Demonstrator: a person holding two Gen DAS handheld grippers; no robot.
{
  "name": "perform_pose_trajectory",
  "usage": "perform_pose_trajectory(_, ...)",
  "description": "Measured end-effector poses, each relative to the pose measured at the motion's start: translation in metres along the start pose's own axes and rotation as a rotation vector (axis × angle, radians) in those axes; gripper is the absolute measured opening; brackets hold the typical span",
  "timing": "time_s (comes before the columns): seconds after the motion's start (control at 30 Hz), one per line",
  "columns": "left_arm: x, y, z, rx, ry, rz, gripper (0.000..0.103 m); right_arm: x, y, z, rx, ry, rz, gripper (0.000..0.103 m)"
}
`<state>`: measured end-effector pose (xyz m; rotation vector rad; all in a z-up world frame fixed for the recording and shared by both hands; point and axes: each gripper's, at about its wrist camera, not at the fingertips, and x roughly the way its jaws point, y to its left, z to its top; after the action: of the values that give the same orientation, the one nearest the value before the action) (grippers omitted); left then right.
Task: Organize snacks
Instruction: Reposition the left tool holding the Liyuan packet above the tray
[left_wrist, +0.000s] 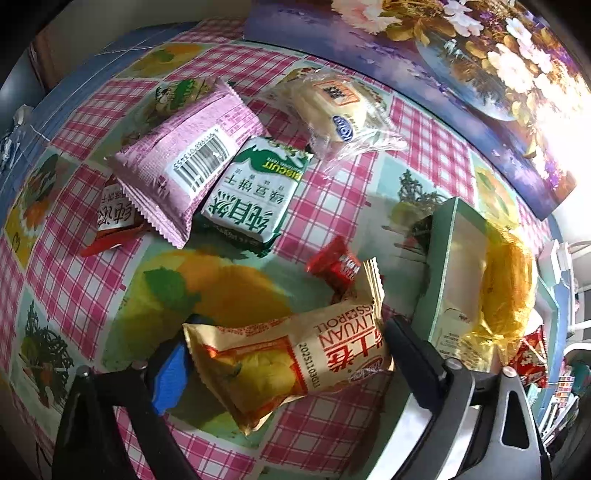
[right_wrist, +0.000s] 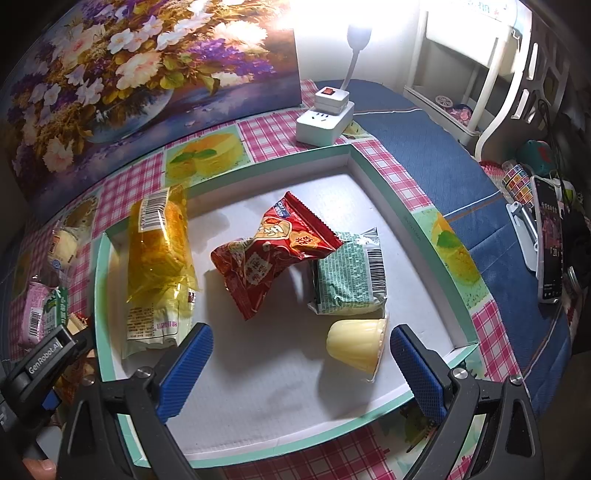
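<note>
A gold swiss roll pack (left_wrist: 280, 362) lies on the checked tablecloth between the fingers of my left gripper (left_wrist: 291, 332), and both pads touch its ends. Beyond it lie a small red candy (left_wrist: 336, 266), a green biscuit pack (left_wrist: 251, 195), a pink pack (left_wrist: 184, 162), a red-brown pack (left_wrist: 110, 214) and a clear-wrapped pastry (left_wrist: 332, 107). My right gripper (right_wrist: 301, 332) hangs open over the green-rimmed tray (right_wrist: 406, 221), with nothing between its fingers. Inside the tray are a yellow cake pack (right_wrist: 159, 258), a red pack (right_wrist: 273, 251), a green pack (right_wrist: 351, 273) and a pudding cup (right_wrist: 356, 345).
A flower painting (right_wrist: 110, 74) stands along the table's back edge. A white power strip (right_wrist: 323, 118) with a lamp sits behind the tray. A phone on a stand (right_wrist: 550, 236) and a white rack are off to the right. The tray's wall (left_wrist: 443, 258) rises just right of the left gripper.
</note>
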<state>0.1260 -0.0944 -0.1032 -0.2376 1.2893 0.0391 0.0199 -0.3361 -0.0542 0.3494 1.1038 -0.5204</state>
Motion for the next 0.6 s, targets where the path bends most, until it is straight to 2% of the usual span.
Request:
perform_pose_trajectory(0.07, -0.002, 0.0, 0.0, 0.003, 0.0, -0.005, 0.09, 0.0, 0.0, 0.0, -0.001, 0.001, 0.0, 0.098)
perform_pose_trajectory(0.1, -0.001, -0.002, 0.002, 0.004, 0.002, -0.007, 0.084, 0.0, 0.0, 0.0, -0.001, 0.0, 0.001, 0.098)
perform_pose_trajectory(0.2, -0.004, -0.001, 0.005, 0.004, 0.0, -0.008, 0.08, 0.0, 0.0, 0.0, -0.001, 0.0, 0.0, 0.098)
perform_pose_trajectory(0.37, -0.008, 0.004, 0.006, -0.002, 0.007, -0.01, 0.078, 0.0, -0.001, 0.0, -0.002, 0.001, 0.002, 0.098)
perform_pose_trajectory(0.6, -0.032, 0.011, 0.006, -0.006, -0.025, -0.023, 0.078, 0.001, -0.002, 0.001, 0.004, 0.0, 0.001, 0.098)
